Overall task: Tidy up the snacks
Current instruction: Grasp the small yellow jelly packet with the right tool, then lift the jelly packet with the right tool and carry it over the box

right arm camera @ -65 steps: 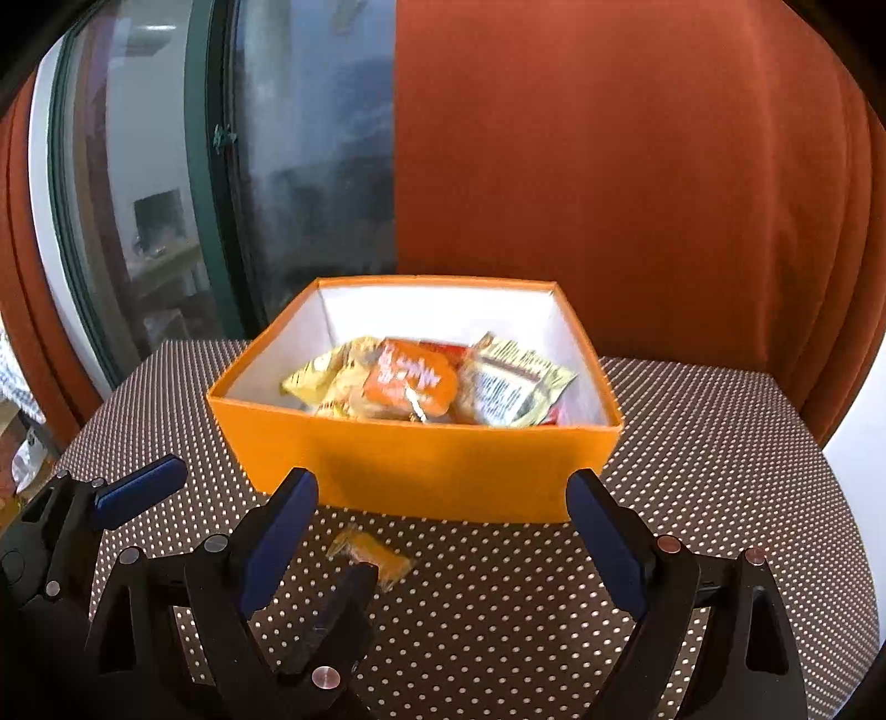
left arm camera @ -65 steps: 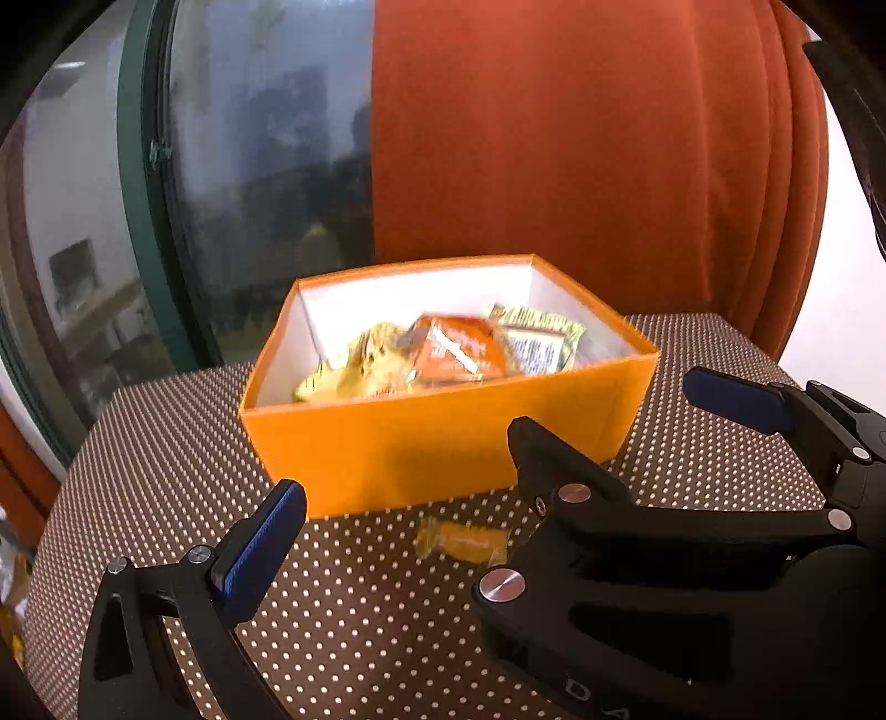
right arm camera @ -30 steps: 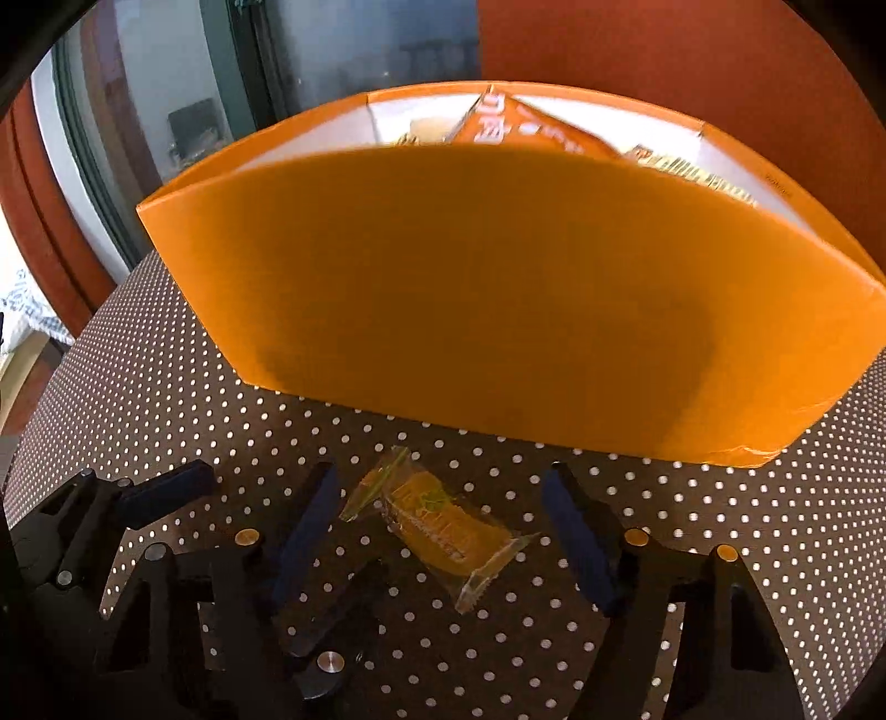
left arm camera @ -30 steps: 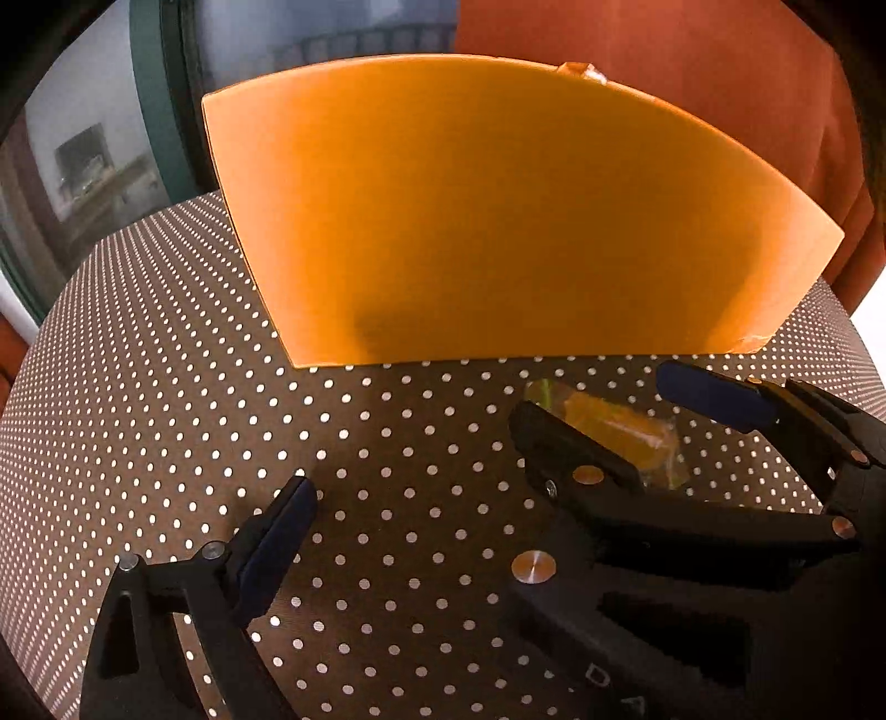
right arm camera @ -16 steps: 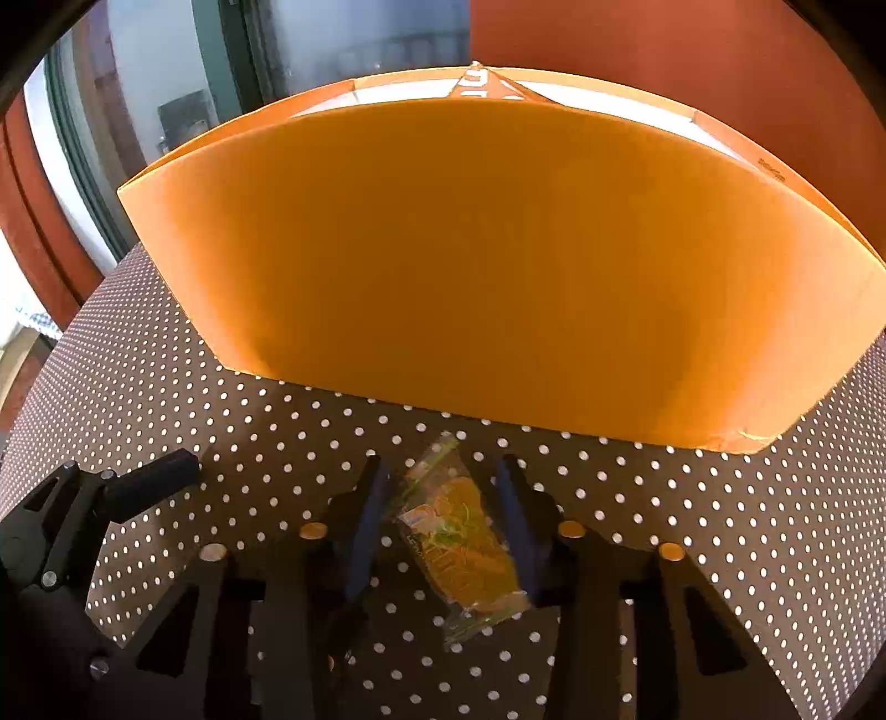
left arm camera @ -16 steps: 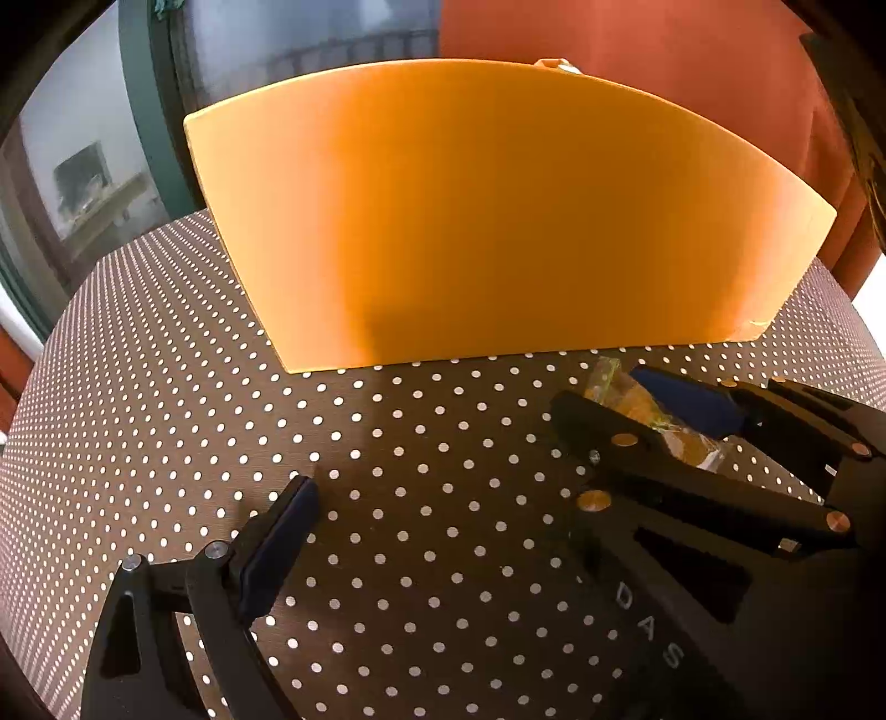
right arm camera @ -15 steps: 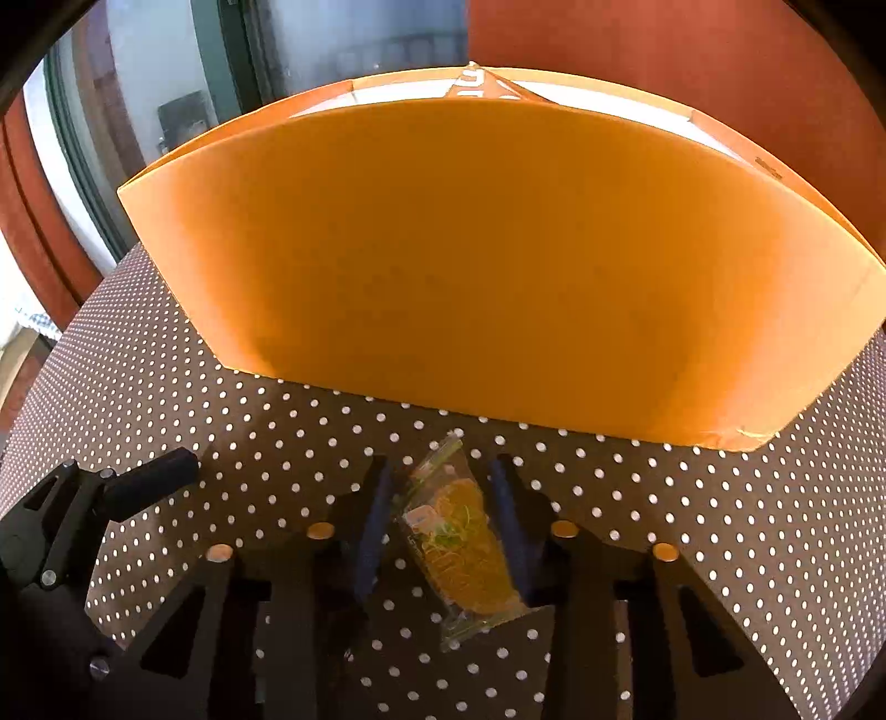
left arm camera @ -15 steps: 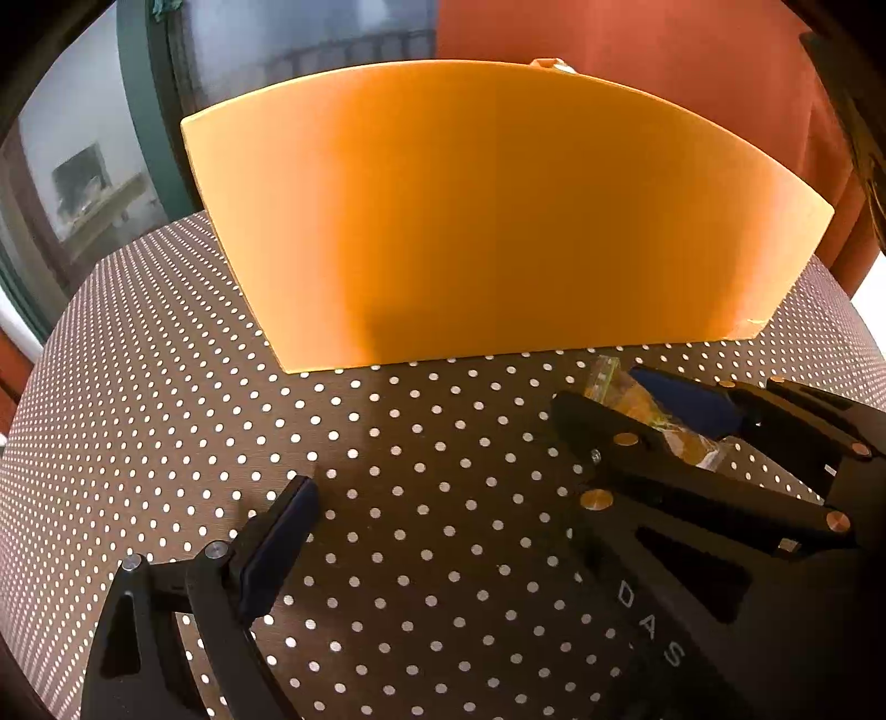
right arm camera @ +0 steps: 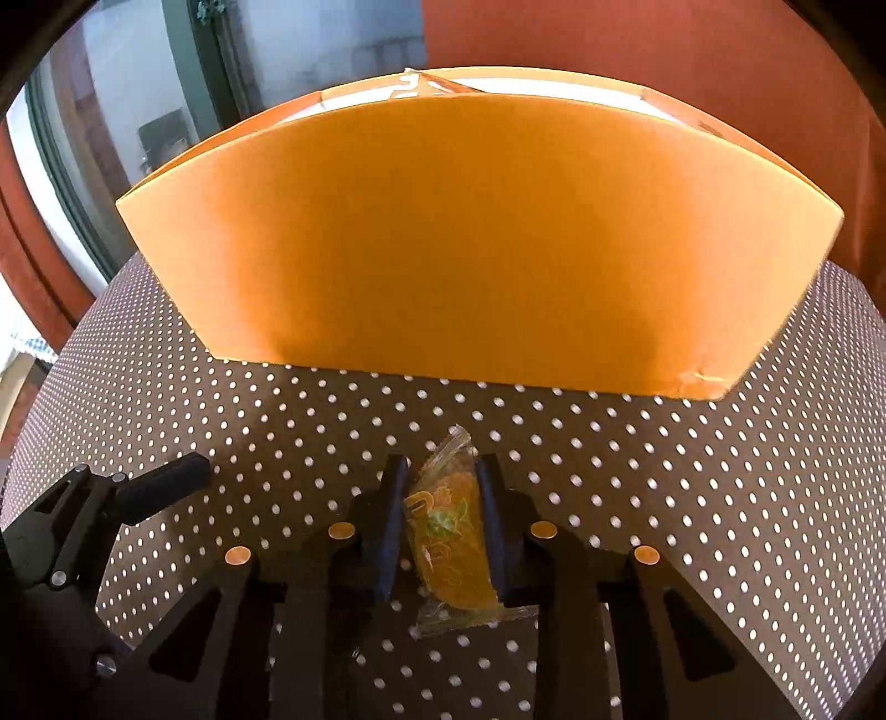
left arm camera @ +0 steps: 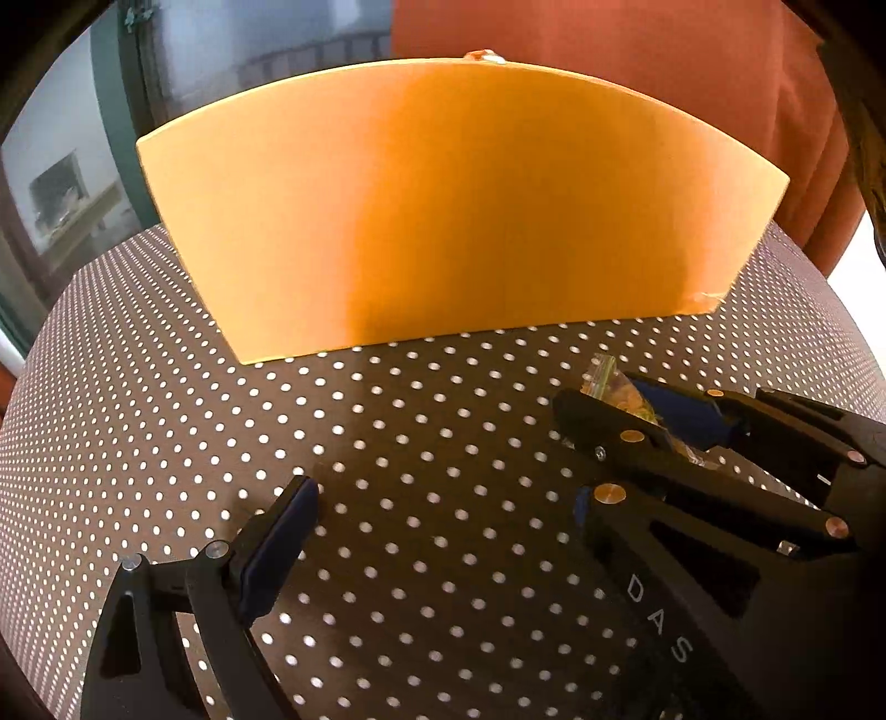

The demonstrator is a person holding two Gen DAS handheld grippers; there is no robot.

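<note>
Right claw (right arm camera: 440, 526) was wide a second ago; now its jaws are closing, squeezing the candy (right arm camera: 451, 531) between them on the tabletop (right arm camera: 664, 471). Ahead stands the orange box (right arm camera: 470, 249). Lifting comes next, I think. Left claw (left arm camera: 437, 515) stays wide apart.

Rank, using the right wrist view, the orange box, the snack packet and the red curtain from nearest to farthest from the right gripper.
1. Snack packet: between the closing right gripper's jaws.
2. Orange box: just ahead, on the dotted cloth.
3. Red curtain: behind the box.
</note>
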